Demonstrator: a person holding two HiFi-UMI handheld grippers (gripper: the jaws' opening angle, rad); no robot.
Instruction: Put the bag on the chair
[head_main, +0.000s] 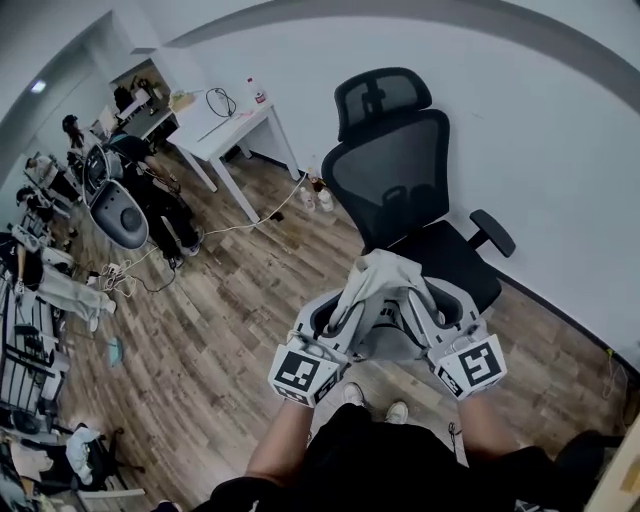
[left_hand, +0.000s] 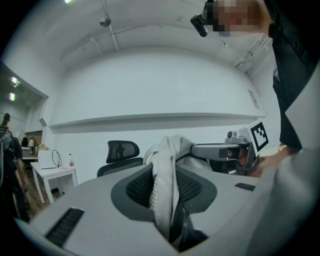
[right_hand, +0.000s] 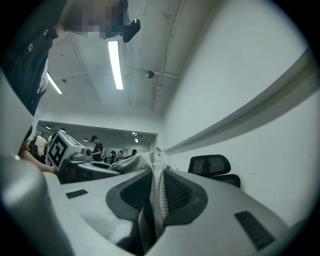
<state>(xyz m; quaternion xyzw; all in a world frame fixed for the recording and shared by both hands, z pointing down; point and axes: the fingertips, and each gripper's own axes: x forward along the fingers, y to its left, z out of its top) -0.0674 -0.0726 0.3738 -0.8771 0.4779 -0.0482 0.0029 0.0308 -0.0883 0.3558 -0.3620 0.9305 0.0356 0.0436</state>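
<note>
Bag — pale grey, crumpled cloth

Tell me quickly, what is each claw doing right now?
The left gripper is closed on the pale cloth bag.
The right gripper is closed on that same bag.

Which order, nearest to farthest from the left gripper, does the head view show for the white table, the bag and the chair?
1. The bag: pinched between the jaws of the left gripper.
2. The chair: just beyond the bag, ahead and to the right.
3. The table: farthest, to the left by the wall.
</note>
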